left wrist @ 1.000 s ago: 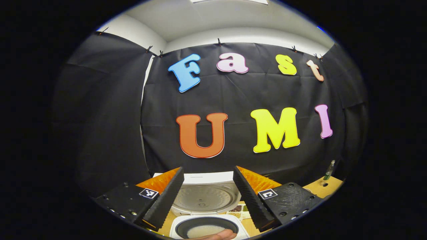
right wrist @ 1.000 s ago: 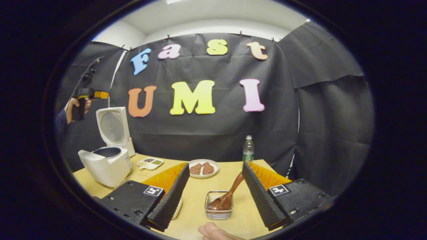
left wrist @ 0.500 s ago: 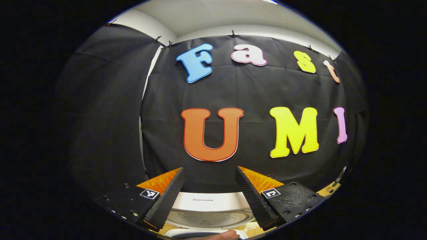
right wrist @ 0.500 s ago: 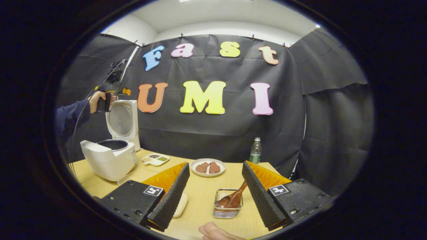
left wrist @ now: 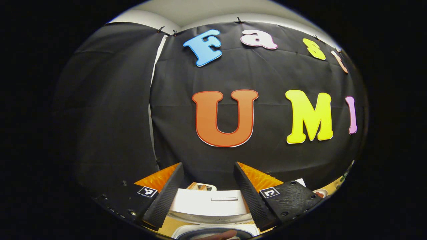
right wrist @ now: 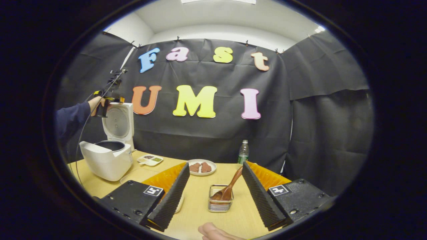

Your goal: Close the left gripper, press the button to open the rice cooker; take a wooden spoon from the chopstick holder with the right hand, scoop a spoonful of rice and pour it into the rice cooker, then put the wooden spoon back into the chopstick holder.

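While your left tongs (left wrist: pixel 207 193) hang above the upraised lid (left wrist: pixel 210 202) of the rice cooker (right wrist: pixel 107 159), their fingers stand wide apart with nothing between them, and the lid's top edge shows just below and beyond the tips. In the right gripper view you can see those same tongs held in your hand (right wrist: pixel 95 103) at the top of the open lid, a dark sleeve (right wrist: pixel 70 118) trailing back from it. The cooker sits at the left end of the tabletop (right wrist: pixel 198 210), its dark inner pot exposed. Your right tongs (right wrist: pixel 215 192) are also spread wide and empty, hovering over the tabletop with the wire chopstick holder (right wrist: pixel 220 203) lying between the two fingers and farther off. The wooden spoon (right wrist: pixel 228 189) rests in that holder, bowl down, handle leaning up to the right. Beyond stand a plate (right wrist: pixel 201 167) with two brown pieces, a small divided dish (right wrist: pixel 150 160) and a bottle (right wrist: pixel 243 152) near the wall
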A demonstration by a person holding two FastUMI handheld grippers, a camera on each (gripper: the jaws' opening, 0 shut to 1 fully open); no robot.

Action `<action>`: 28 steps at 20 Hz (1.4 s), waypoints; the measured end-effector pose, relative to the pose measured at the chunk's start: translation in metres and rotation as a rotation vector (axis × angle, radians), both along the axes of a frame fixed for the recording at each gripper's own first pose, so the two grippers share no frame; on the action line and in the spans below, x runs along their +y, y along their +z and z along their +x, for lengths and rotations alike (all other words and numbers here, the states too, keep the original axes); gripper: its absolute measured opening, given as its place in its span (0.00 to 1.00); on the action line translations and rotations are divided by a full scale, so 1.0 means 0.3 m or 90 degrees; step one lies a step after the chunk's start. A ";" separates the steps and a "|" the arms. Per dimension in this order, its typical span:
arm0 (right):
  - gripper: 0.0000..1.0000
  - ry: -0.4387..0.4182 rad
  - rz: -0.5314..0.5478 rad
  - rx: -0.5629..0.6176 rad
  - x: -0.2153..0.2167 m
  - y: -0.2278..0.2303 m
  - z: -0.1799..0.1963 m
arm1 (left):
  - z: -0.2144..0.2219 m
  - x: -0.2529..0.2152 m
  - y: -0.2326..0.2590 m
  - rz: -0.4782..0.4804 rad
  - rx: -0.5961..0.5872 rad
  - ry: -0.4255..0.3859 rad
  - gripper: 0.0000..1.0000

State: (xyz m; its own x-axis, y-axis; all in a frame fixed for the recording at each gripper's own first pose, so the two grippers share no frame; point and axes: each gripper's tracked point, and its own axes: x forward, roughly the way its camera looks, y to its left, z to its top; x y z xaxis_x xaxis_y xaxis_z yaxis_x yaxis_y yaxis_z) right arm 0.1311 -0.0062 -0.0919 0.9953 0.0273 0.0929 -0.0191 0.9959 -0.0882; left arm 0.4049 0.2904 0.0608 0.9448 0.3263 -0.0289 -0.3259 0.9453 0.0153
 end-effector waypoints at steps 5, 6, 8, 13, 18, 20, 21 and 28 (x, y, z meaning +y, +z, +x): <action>0.95 0.007 0.005 -0.004 -0.014 0.026 -0.116 | -0.135 -0.049 -0.050 -0.015 0.044 -0.013 0.96; 0.99 0.011 0.009 -0.007 -0.013 0.034 -0.132 | -0.163 -0.060 -0.063 -0.019 0.054 -0.013 0.96; 0.95 0.022 0.014 -0.006 -0.003 0.028 -0.170 | -0.221 -0.096 -0.096 -0.020 0.065 -0.019 0.95; 0.95 0.060 0.027 -0.017 0.021 0.020 -0.264 | -0.349 -0.182 -0.223 -0.024 0.113 -0.022 0.95; 0.95 0.093 0.016 -0.024 0.030 0.000 -0.344 | -0.453 -0.220 -0.337 -0.004 0.126 -0.019 0.94; 0.95 0.094 0.018 -0.032 0.013 -0.007 -0.365 | -0.492 -0.230 -0.398 -0.042 0.132 -0.018 0.94; 0.95 0.095 0.021 -0.032 0.007 -0.015 -0.381 | -0.507 -0.229 -0.427 -0.044 0.134 -0.014 0.94; 0.99 0.093 0.047 -0.023 -0.025 -0.049 -0.469 | -0.561 -0.256 -0.583 -0.049 0.171 -0.026 0.96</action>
